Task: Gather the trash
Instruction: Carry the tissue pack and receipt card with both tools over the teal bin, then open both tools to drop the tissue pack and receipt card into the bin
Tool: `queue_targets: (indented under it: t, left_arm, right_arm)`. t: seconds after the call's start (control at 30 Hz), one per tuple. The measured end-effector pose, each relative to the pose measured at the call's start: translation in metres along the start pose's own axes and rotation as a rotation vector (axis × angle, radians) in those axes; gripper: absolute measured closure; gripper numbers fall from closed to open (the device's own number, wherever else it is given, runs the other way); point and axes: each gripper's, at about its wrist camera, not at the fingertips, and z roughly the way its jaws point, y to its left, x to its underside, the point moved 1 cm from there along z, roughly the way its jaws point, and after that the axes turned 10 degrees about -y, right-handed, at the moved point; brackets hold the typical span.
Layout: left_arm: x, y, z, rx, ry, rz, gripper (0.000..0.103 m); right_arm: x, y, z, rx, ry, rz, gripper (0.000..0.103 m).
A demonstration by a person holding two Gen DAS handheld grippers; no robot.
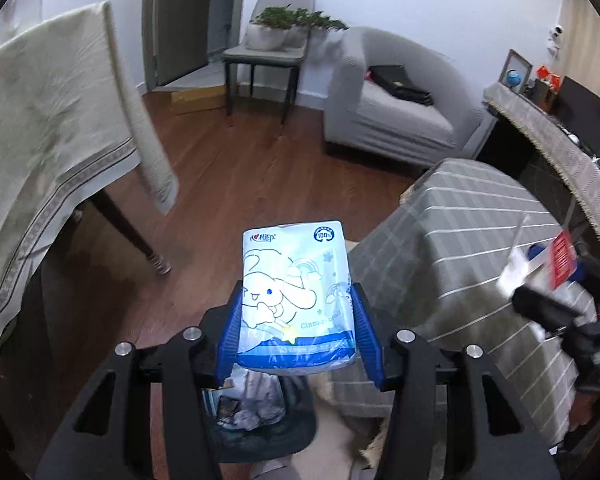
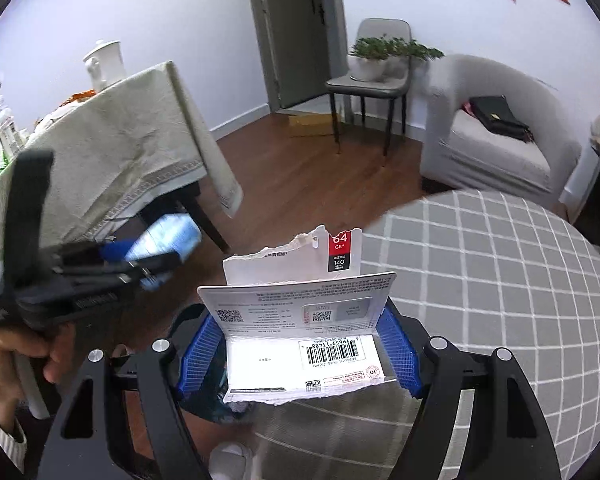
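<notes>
Both jaws grip trash: left gripper [image 1: 296,330] pinches tissue pack [image 1: 296,300], right gripper [image 2: 300,354] clamps torn card packaging [image 2: 300,320]

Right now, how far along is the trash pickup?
Some trash already sits in the bin under the left claw. In hand: that claw grips a tissue pack, and the right claw grips a torn card. Left to do: drop both in. No other loose trash is clearly visible.

Tissue pack [image 1: 296,300] between left tongs [image 1: 298,320], above trash bin [image 1: 260,412]; torn card package [image 2: 300,336] between right tongs [image 2: 300,354], table [image 2: 499,280] right.
</notes>
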Motion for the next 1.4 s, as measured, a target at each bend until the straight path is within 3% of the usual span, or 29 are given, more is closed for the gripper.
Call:
queue_targets:
  t: [0.27,0.6,0.87,1.0,1.17,1.4]
  left_arm:
    - [0.045,0.057,0.026,-0.043,0.123,-0.059,0.050]
    - [0.115,0.099,0.079,-0.131,0.379,-0.040,0.049]
    - [0.155,0.125,0.102,-0.108,0.519,-0.093,0.049]
    - [0.170,0.128,0.111,-0.111,0.580,-0.089,0.038]
    - [0.170,0.131,0.103,-0.131,0.567,-0.046,0.035]
    - [0.140,0.137,0.068,-0.157,0.433,-0.044,0.037]
  right_arm:
    - [0.003,0.040,0.034,-0.066,0.024,0.000,0.028]
    - [0.011,0.080,0.086,-0.121,0.114,-0.014,0.028]
    - [0.018,0.103,0.122,-0.147,0.177,-0.008,0.028]
    - [0.026,0.107,0.140,-0.146,0.217,0.003,0.028]
    - [0.046,0.100,0.163,-0.124,0.290,0.020,0.028]
    - [0.076,0.102,0.194,-0.126,0.401,0.022,0.028]
